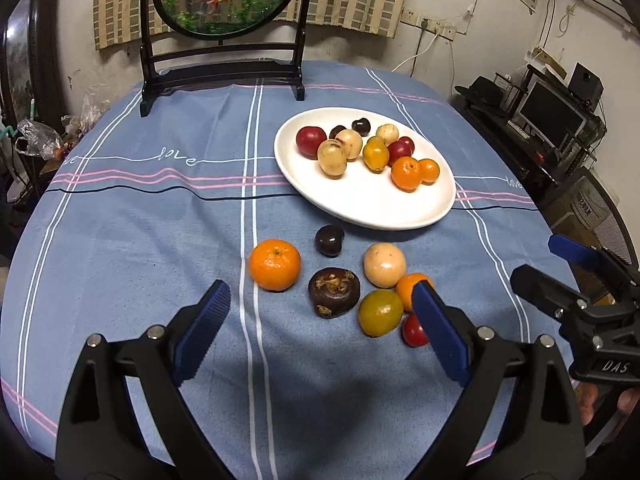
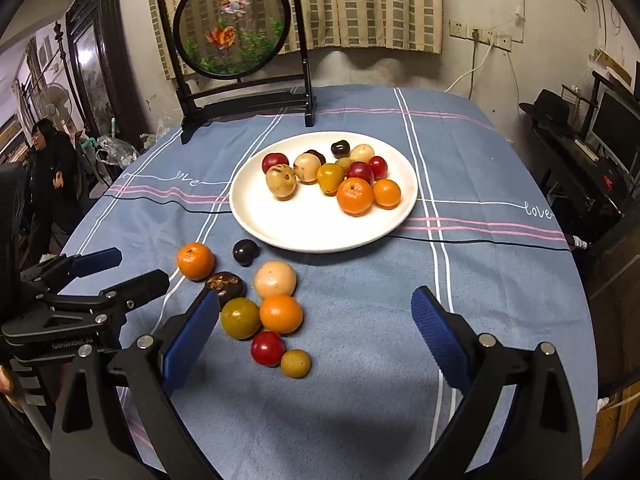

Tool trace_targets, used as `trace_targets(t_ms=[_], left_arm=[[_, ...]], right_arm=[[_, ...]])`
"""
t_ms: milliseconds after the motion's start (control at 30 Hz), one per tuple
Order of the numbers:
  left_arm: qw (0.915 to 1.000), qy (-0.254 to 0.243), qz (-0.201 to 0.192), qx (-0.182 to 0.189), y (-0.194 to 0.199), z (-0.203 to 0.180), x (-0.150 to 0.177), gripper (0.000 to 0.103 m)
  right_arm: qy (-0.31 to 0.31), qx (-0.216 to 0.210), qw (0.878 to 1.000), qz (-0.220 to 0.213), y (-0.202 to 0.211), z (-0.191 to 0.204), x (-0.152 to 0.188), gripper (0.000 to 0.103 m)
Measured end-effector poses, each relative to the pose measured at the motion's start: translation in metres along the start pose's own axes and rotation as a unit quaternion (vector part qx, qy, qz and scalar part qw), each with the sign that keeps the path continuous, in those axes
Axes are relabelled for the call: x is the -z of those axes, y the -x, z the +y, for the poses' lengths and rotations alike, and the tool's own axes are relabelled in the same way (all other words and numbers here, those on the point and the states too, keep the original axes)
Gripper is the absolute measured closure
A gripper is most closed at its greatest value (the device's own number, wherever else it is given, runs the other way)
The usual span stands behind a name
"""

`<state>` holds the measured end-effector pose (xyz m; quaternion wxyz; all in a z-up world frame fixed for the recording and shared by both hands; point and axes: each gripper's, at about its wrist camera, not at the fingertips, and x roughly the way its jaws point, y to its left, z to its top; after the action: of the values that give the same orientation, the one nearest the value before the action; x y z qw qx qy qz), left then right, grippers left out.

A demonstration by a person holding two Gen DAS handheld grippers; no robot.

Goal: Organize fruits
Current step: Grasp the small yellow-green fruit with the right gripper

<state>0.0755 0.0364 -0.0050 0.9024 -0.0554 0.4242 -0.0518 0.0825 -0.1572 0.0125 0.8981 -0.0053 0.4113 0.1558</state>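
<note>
While a dozen small fruits sit heaped on the white plate [image 2: 280, 236], a loose cluster [image 2: 256, 300] of eight more lies on the counter [image 2: 500, 300] just in front of it, on a blue striped cloth. Behind the plate stands a round goldfish screen [image 2: 232, 24] in a black frame, with curtains and wall sockets beyond. Both the left gripper [image 1: 320, 320] and the right gripper [image 2: 316, 320] gape wide, holding nothing.
</note>
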Motion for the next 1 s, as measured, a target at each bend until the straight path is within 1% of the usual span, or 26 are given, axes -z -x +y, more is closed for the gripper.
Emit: trace_targets(t_ms=[367,433,533,633,733,767,800,833,867,900,1000], left_arm=[[1.0000,0.003,-0.001,0.001,0.005,0.005,0.006,0.009],[1.0000,0.008,0.003,-0.002,0.004,0.011,0.009,0.009],[0.9998,0.006,0.015,-0.009,-0.001,0.019,0.018,0.009],[0.9992,0.014,0.035,-0.017,-0.011,0.030,0.030,0.009],[0.9981,0.027,0.051,-0.021,-0.017,0.041,0.040,0.009],[0.9979,0.029,0.053,-0.022,-0.017,0.044,0.041,0.009],[0.9978,0.031,0.054,-0.024,-0.017,0.046,0.042,0.010],[0.9977,0.033,0.054,-0.025,-0.017,0.047,0.043,0.010],[0.9977,0.034,0.053,-0.026,-0.016,0.049,0.043,0.010],[0.9976,0.037,0.053,-0.025,-0.015,0.051,0.043,0.010],[0.9976,0.040,0.052,-0.023,-0.016,0.051,0.042,0.010]], right_arm=[[0.003,0.002,1.000,-0.003,0.004,0.002,0.008,0.006],[0.003,0.001,1.000,0.005,0.002,0.001,0.014,0.006],[0.002,-0.003,0.999,0.037,-0.012,0.001,0.032,0.006],[0.004,-0.023,0.997,0.073,-0.031,0.008,0.049,0.006],[0.023,-0.038,0.997,0.067,-0.040,0.017,0.057,0.006],[0.030,-0.041,0.997,0.063,-0.041,0.018,0.058,0.008],[0.031,-0.049,0.996,0.061,-0.043,0.017,0.059,0.026],[0.027,-0.058,0.996,0.066,-0.046,0.015,0.059,0.039],[0.020,-0.066,0.994,0.079,-0.051,0.011,0.060,0.058],[0.017,-0.066,0.994,0.089,-0.056,0.008,0.061,0.060],[0.024,-0.055,0.994,0.093,-0.060,0.004,0.061,0.061]])
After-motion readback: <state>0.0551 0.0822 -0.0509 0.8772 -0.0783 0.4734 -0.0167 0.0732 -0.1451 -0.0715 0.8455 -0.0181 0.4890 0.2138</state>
